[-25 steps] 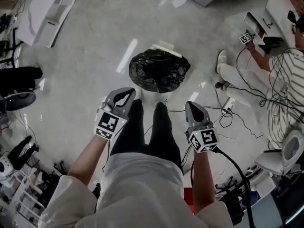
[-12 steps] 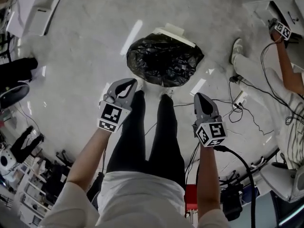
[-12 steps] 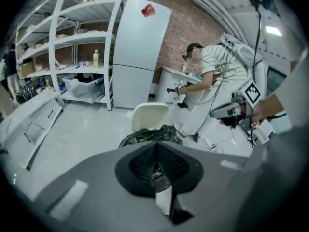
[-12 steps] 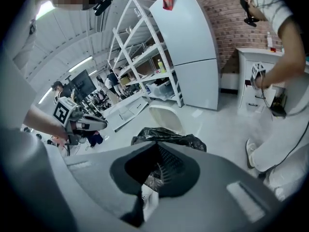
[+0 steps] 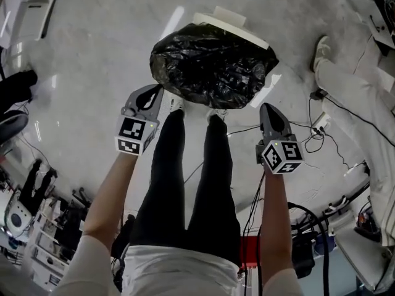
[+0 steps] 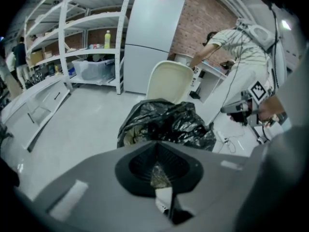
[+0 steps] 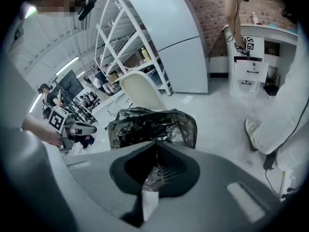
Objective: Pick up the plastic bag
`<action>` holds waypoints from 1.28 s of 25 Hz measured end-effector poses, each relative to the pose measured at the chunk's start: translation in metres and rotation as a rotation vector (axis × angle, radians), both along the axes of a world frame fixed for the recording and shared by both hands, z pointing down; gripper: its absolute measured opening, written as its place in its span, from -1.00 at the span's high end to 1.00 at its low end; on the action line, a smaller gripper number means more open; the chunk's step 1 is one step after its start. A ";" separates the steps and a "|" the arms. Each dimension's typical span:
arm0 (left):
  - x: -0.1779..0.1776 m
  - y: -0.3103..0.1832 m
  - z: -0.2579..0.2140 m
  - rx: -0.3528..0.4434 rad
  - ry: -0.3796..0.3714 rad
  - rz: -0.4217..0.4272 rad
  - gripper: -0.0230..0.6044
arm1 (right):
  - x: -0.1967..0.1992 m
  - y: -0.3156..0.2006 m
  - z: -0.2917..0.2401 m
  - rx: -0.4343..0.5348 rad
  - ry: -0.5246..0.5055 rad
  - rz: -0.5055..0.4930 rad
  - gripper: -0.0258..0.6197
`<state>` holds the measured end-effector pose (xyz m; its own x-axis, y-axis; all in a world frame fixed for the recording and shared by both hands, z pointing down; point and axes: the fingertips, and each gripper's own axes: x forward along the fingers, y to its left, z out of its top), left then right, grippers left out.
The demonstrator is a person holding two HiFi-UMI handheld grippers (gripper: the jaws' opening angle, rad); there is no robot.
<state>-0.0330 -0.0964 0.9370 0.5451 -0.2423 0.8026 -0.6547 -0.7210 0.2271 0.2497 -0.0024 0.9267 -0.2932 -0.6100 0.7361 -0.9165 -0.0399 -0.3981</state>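
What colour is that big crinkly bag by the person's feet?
Glossy black. The plastic bag shows best in the head view.

Pale glossy floor [image 5: 92, 54]: black plastic bag [image 5: 213, 66] (crumpled, shiny) sits on it; cables [image 5: 311, 143] at right.

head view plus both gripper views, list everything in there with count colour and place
plastic bag: 1, black, on the floor in front of the person
upright panel: 1, cream, just behind the bag
fridge: 1, white, by the brick wall
shelving: 1 run, white, left of the fridge
drawer unit: 1, white, right of the fridge
cables: several, black, floor at right
person in striped shirt: 1, bending over at right
legs: 2, black trousers, centre
left gripper: 1, grey, fingers shut, empty
right gripper: 1, grey, fingers shut, empty
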 end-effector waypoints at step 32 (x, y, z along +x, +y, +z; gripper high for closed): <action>-0.058 -0.018 0.165 -0.346 0.172 -0.286 -0.02 | 0.063 -0.055 0.189 -0.068 -0.578 0.350 0.17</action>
<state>-0.0913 -0.1141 1.1017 0.6278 -0.1363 0.7664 -0.7475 -0.3804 0.5446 0.3130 -0.0578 1.1155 -0.4449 -0.6989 0.5600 -0.4854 -0.3374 -0.8066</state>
